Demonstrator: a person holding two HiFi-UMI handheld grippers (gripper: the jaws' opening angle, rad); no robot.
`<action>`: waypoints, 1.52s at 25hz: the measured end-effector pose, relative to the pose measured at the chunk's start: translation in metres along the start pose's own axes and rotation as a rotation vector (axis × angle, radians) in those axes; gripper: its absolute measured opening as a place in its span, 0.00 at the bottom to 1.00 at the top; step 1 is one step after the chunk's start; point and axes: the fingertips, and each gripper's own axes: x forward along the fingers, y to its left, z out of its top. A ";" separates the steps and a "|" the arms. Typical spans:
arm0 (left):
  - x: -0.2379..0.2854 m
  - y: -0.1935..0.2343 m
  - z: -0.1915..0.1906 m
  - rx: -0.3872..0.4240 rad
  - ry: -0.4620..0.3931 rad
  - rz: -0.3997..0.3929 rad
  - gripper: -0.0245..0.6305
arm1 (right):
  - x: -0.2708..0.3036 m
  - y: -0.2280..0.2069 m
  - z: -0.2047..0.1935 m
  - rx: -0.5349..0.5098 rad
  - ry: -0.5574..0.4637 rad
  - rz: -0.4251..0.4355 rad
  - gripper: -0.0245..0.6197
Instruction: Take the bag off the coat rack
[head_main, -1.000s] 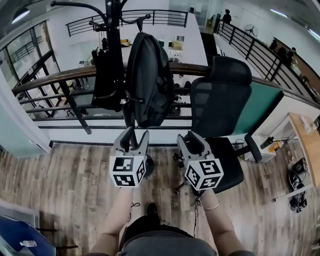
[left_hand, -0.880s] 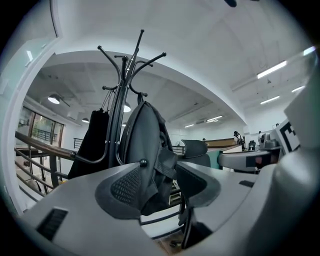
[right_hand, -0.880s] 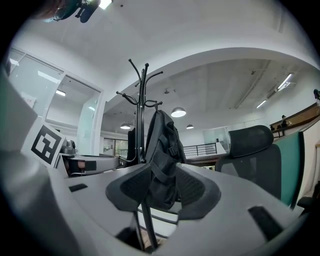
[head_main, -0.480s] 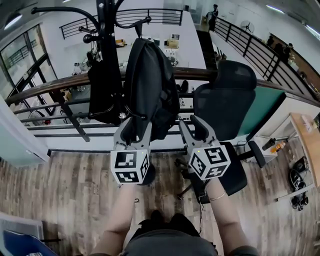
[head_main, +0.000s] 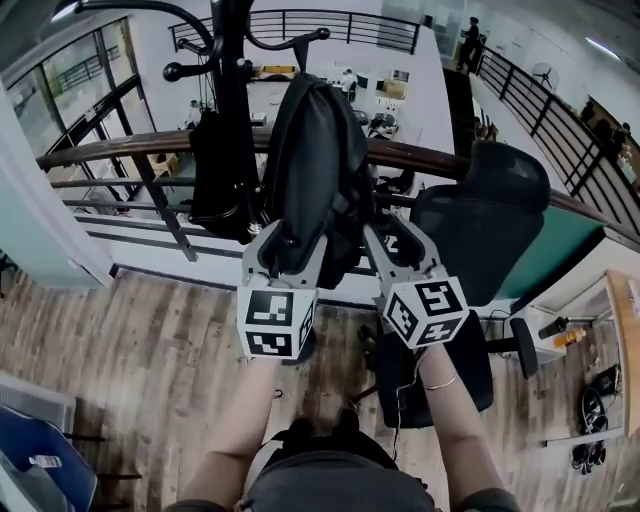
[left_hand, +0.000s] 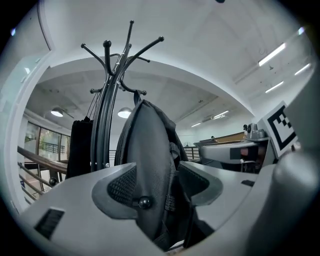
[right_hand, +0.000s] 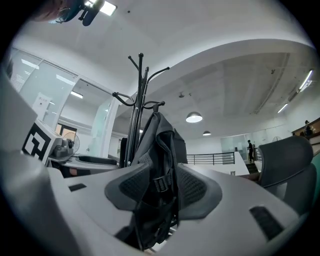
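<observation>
A black backpack (head_main: 315, 165) hangs by its top loop from a hook of the black coat rack (head_main: 232, 100). Both grippers are raised against its lower part. My left gripper (head_main: 290, 238) has the bag's rounded back panel (left_hand: 150, 165) between its jaws, which are opening; the pads lie close beside it without clamping it. My right gripper (head_main: 396, 238) straddles the bag's strap side, a buckled strap (right_hand: 161, 182) between its opening jaws. The rack's pole (left_hand: 107, 120) and upper hooks (right_hand: 140, 75) rise behind the bag.
A second black bag or garment (head_main: 215, 180) hangs on the rack's left side. A black office chair (head_main: 480, 230) stands right of the backpack. A wood-topped railing (head_main: 110, 155) runs behind the rack. Wood flooring (head_main: 130, 350) lies below.
Both grippers have risen from below the backpack to either side of its lower part. The head view has shifted so that rack and bag sit nearer and more central.
</observation>
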 end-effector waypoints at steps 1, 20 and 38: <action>0.001 -0.001 0.000 0.004 0.004 0.019 0.43 | 0.004 -0.002 0.000 -0.002 0.001 0.020 0.30; 0.046 -0.008 -0.001 0.126 0.126 0.289 0.47 | 0.075 -0.015 0.013 -0.092 -0.007 0.286 0.37; 0.064 0.028 -0.011 0.143 0.183 0.432 0.47 | 0.124 0.001 -0.006 -0.165 0.035 0.323 0.18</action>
